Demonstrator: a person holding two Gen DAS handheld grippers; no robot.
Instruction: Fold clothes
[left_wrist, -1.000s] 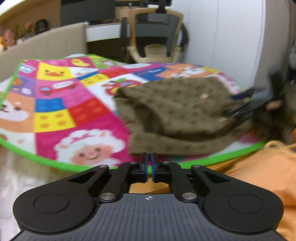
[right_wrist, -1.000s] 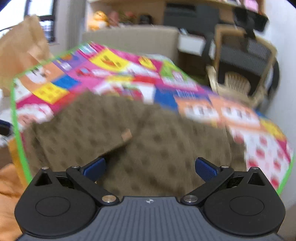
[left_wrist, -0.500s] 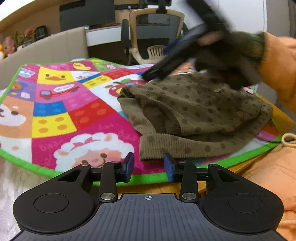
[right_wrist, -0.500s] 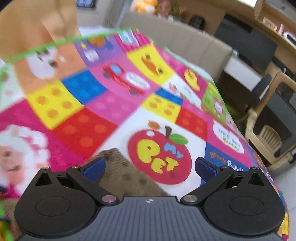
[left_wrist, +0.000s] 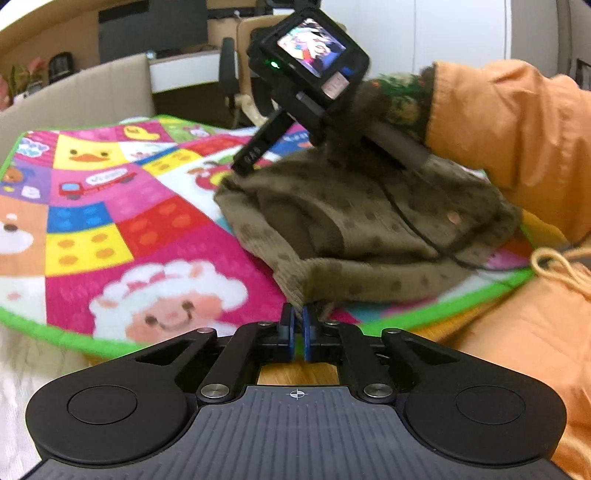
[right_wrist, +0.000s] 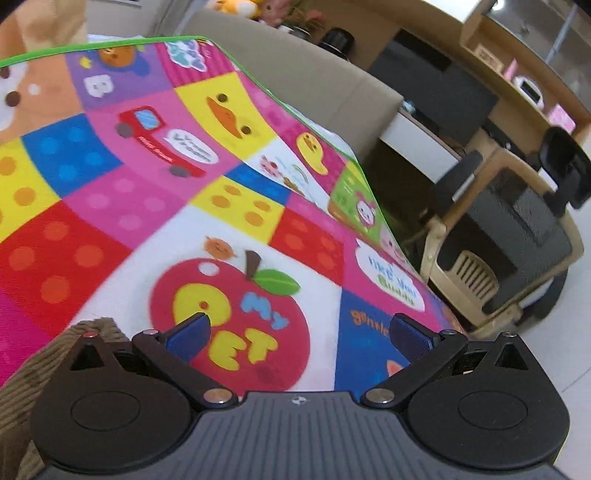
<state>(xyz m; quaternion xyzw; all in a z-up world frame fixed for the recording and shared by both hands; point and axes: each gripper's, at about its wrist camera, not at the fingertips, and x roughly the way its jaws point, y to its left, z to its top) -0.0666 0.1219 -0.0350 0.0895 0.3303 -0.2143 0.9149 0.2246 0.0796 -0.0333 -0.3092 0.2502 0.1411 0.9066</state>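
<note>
While our left gripper (left_wrist: 296, 328) sits low at the near edge of the mat (left_wrist: 110, 206), its jaws have just been closing and now stand all but together. The ribbed hem of the sweater (left_wrist: 351, 214) meets their tips; we cannot tell whether any cloth is caught between the blue pads (left_wrist: 289, 328).

Our right gripper (right_wrist: 299, 336) stands wide, with nothing between its fingers. From its own camera we look past them onto the mat's red apple print, and a ribbed brown edge of the sweater shows by its lower left side. From the left wrist we see this gripper reaching over the sweater from the right, one finger tip down at the garment's far edge, its small screen lit. Our right hand (left_wrist: 384, 107), in a dark knit glove below an orange sleeve (left_wrist: 498, 122), grips it.

The sweater, brown with darker dots, lies bunched on the mat's near right part, hem toward us. Beyond the mat stands a chair (right_wrist: 509, 236).
</note>
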